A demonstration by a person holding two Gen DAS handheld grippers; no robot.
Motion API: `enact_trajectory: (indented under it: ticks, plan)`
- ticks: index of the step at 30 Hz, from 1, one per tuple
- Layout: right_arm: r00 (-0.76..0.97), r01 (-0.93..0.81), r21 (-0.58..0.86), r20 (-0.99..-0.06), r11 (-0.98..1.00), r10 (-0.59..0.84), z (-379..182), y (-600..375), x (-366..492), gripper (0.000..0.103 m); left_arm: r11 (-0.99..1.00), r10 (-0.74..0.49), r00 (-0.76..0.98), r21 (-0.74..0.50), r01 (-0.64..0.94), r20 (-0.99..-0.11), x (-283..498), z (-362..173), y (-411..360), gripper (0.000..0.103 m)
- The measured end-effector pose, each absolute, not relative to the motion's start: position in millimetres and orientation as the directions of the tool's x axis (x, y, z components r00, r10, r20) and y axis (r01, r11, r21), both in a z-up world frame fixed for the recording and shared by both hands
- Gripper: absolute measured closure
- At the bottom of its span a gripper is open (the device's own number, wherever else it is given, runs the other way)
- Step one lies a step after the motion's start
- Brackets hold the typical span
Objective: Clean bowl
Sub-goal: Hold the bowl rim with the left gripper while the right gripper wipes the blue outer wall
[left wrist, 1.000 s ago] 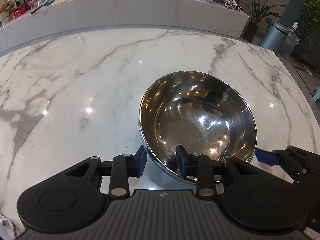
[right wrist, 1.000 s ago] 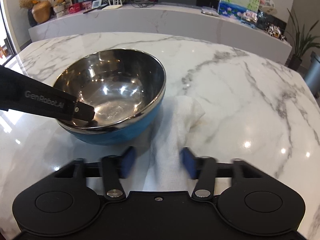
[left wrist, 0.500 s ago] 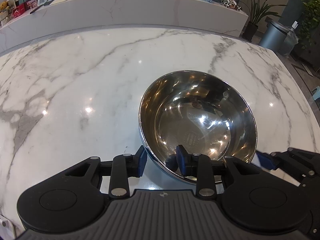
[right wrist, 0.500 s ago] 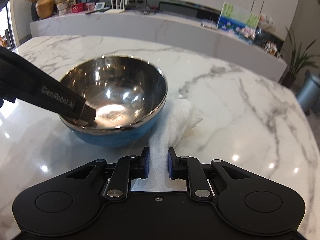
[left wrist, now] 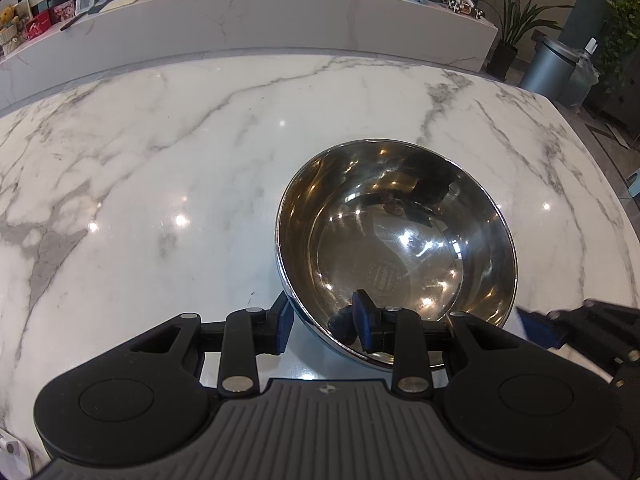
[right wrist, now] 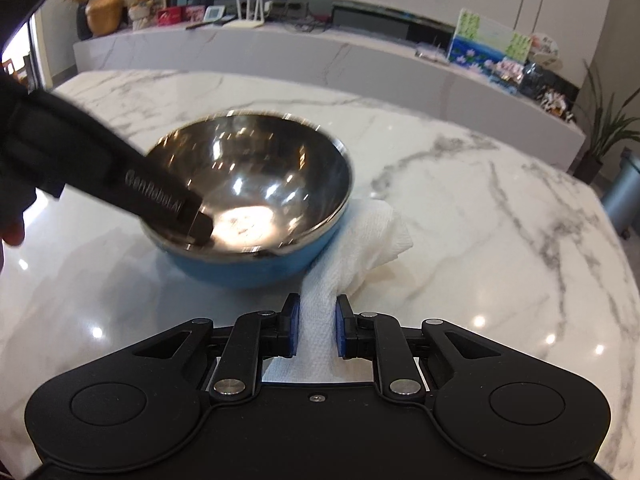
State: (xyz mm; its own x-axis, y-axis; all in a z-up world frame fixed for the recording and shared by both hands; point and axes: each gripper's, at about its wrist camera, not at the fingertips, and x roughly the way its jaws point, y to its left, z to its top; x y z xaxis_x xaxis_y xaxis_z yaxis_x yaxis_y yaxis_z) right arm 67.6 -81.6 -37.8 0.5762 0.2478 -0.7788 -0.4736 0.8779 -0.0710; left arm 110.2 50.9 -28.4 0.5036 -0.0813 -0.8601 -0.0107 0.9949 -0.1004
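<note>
While clamped, bowl [right wrist: 256, 264] against paper towel [right wrist: 360, 252] on marble table [right wrist: 500, 240].

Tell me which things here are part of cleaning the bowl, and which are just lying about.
In use:
- bowl, its rim pinched by the left gripper
- paper towel, gripped by the right gripper

Just lying about:
- marble table under it all
- trash bin
- potted plant
- painted picture on the back counter
</note>
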Motion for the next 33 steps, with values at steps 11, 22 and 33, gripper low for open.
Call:
enact_trajectory:
  ticks: [11,22,33]
  plan:
    - [0.581,-0.466,-0.055,-0.771,0.883,0.259,-30,-85,65,0.088,0.994,-0.086,0.507,-0.108,-0.012,-0.857,111,-29,55,0.074]
    - [0.648,-0.390,-0.036,-0.720,0.920,0.247,0,-103,60,0.088,0.996,-0.042,0.603,-0.084,-0.042,-0.796,117,-16,65,0.074]
    - [0.625,-0.432,-0.024,-0.729,0.902,0.280,-1,-93,54,0.088,0.998,-0.025,0.571,-0.052,-0.031,-0.821,120,-21,61,0.091]
